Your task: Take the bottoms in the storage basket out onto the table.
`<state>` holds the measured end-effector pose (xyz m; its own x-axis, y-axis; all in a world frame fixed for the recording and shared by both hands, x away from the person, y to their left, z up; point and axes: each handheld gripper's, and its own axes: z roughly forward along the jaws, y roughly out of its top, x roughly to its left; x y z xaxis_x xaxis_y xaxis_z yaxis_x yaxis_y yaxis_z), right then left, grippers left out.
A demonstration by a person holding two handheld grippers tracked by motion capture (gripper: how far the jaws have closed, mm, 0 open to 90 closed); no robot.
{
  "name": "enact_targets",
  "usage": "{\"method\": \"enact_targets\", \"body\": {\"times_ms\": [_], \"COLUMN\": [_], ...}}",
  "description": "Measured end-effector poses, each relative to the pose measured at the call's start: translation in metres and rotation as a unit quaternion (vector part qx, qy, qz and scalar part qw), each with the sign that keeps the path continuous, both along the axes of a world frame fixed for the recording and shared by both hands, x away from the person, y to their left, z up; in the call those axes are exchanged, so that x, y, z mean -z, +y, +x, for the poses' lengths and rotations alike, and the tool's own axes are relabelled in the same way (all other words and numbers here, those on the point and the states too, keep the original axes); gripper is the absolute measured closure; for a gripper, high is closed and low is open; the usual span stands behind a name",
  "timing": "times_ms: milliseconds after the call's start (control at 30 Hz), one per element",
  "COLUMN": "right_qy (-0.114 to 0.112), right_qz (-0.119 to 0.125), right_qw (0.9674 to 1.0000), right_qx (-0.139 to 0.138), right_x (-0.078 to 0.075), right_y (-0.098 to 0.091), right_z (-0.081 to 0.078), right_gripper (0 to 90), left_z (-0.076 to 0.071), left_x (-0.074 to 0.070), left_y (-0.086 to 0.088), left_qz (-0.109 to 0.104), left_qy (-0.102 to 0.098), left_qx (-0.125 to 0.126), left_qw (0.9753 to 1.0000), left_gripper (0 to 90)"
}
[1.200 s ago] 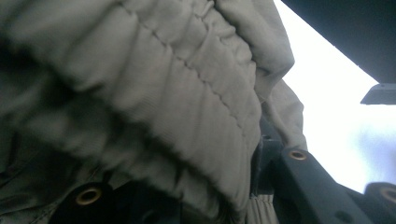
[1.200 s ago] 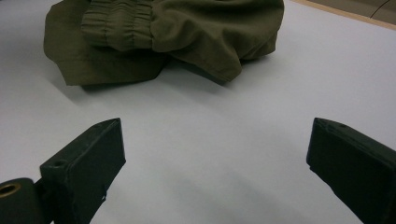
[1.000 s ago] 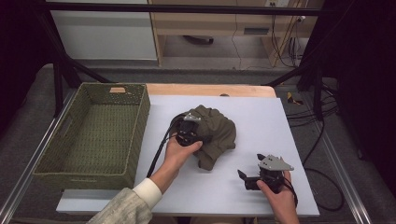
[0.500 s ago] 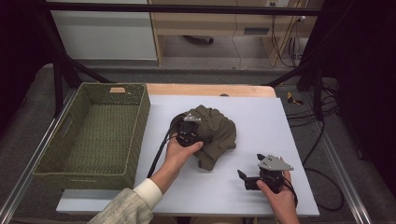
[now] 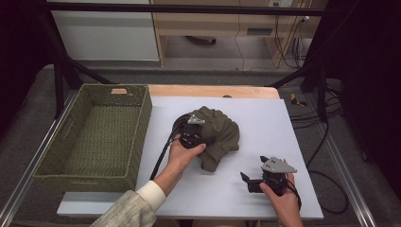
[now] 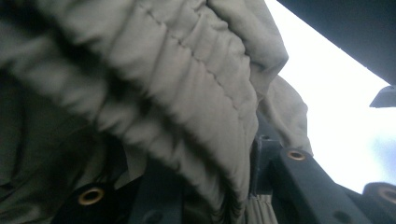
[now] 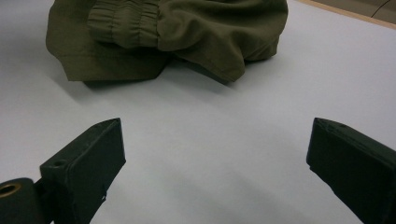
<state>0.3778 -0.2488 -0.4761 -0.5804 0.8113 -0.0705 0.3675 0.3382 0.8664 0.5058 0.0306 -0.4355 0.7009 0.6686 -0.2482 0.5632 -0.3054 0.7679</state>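
Nothing has visibly moved over the last second: both of my hands and the garment sit where they were. My left gripper is pressed into the near-left side of the olive garment, which lies bunched on the white table, just right of the wicker basket. In the left gripper view a thick fold of cloth runs down between the jaws and covers them; I judge the jaws clamped on the garment, though the pads themselves are hidden. My right gripper rests low on the table near its front edge, well apart from the garment, jaws wide apart with bare table between them, as the right gripper view confirms, where the garment lies ahead.

Assessment: the step in hand is securing the garment for a lift, likely toward the basket. To do it well, I should confirm the fold is seated deep between the jaws, not just a thin edge, then raise straight up until the trailing cloth clears the table and the basket rim. Risk: loose cloth dragging or catching on the rim. The right gripper could gather the hanging end if needed.
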Motion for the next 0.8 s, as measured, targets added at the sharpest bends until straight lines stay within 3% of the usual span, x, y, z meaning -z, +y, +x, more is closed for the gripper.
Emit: {"method": "enact_targets", "body": {"times_ms": [133,300,467,533,633,700,800], "right_qy": [0.000,-0.001,0.000,0.001,0.001,0.000,0.001], "right_qz": [0.001,0.001,0.001,0.002,0.002,0.001,0.001], "right_qw": [1.0000,1.0000,1.0000,1.0000,1.0000,1.0000,1.0000], "right_qx": [0.000,0.001,0.000,0.000,0.000,0.000,0.001], "right_x": [0.000,0.000,0.000,0.000,0.000,0.000,0.000], "right_y": [0.000,-0.001,-0.001,0.000,0.000,0.000,0.000], "right_z": [0.000,0.000,0.000,0.000,0.000,0.000,-0.001], "right_gripper": [4.7,4.7,4.7,4.7,4.7,4.7,4.7], "left_z": [0.000,0.002,0.005,0.005,0.006,0.007,0.006], "left_x": [-0.005,-0.010,0.000,0.003,0.003,0.002,0.001], "left_y": [-0.005,-0.010,-0.009,-0.007,-0.005,-0.004,-0.003], "left_qz": [0.008,0.000,-0.010,-0.016,-0.012,-0.013,-0.015], "left_qy": [-0.015,-0.023,-0.004,0.009,0.021,0.026,0.028], "left_qx": [0.006,0.005,-0.002,-0.007,-0.014,-0.020,-0.020], "left_qw": [0.9998,0.9997,0.9999,0.9998,0.9996,0.9994,0.9993], "left_gripper": [73.0,73.1,70.4,65.8,51.7,41.8,33.9]}}
